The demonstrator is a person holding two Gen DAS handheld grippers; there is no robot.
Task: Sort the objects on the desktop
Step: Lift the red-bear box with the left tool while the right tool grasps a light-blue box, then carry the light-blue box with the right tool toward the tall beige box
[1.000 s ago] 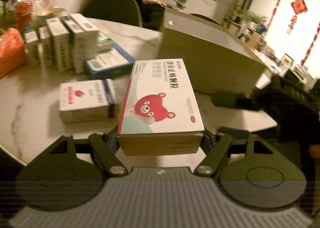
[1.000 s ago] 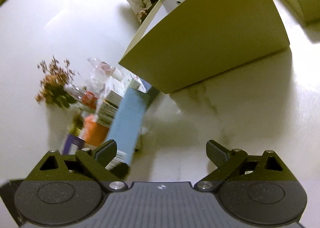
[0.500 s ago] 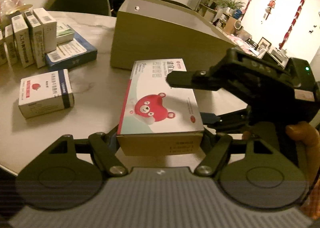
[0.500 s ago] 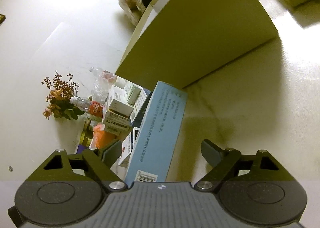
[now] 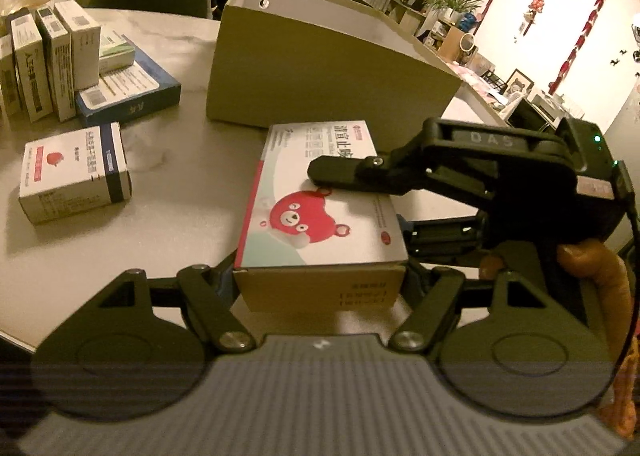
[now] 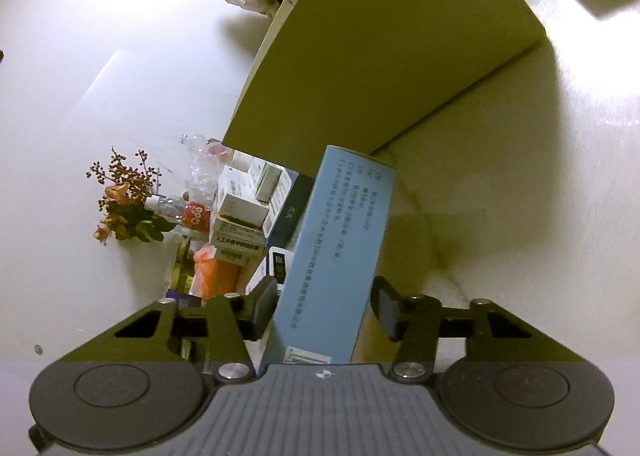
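Item: bear box (image 5: 320,211), gripped between my left fingers (image 5: 320,280) above the desk (image 5: 168,223). My right fingers (image 6: 324,312) (closing, not yet pressing) straddle its blue side; carton (image 5: 320,67) behind.

We see bear-print medicine box (image 5: 320,211) lying flat, just before cardboard bin (image 5: 320,67); red-label box (image 5: 74,171), stacked boxes (image 5: 52,55) left

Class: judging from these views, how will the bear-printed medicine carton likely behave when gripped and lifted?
The bear carton is thin card with flat, square faces, so it probably feels light, won't roll and may dent if squeezed. Its printed top looks smooth, so the right gripper closing across it might slip.
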